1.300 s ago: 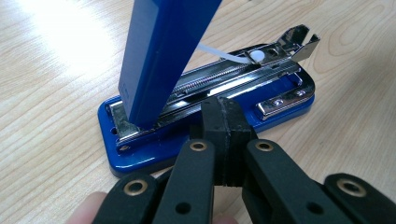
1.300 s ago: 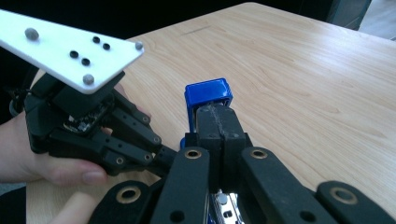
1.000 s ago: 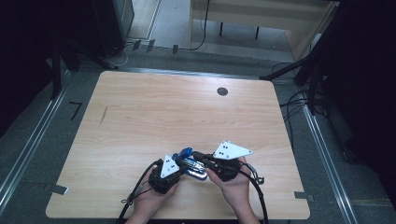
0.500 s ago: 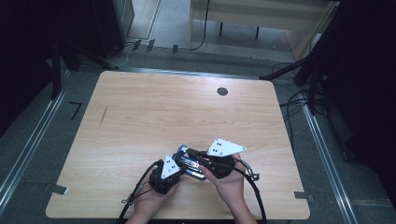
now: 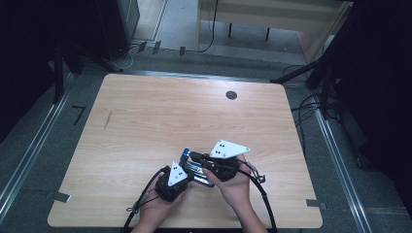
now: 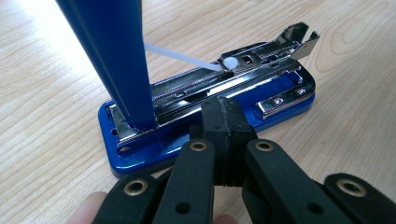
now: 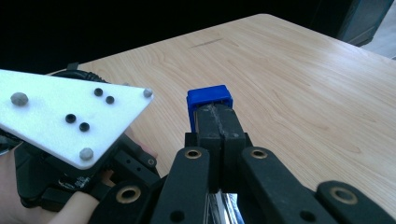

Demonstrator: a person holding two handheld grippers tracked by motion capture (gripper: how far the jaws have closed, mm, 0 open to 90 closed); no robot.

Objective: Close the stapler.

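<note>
A blue stapler (image 5: 198, 170) lies opened on the wooden table (image 5: 170, 111) near its front edge. Its base (image 6: 280, 100) is flat, with the chrome magazine (image 6: 210, 84) exposed. The blue lid (image 6: 116, 56) stands nearly upright from the hinge. My left gripper (image 6: 223, 116) is shut, with its tips pressing on the base's near edge. My right gripper (image 7: 217, 116) is also shut and its tips lie against the raised lid's end (image 7: 209, 97); nothing shows between the pads. From above, the left gripper (image 5: 188, 177) and right gripper (image 5: 193, 156) meet at the stapler.
A round dark grommet (image 5: 231, 95) sits at the table's far side, and a short dark mark (image 5: 108, 119) lies to the left. Cables trail off the front edge from both hands. The left gripper's white plate (image 7: 70, 116) is close beside the right jaws.
The right gripper has shifted left toward the hinge end, and the blue lid has swung up from the base. The left gripper has stayed on the base.
</note>
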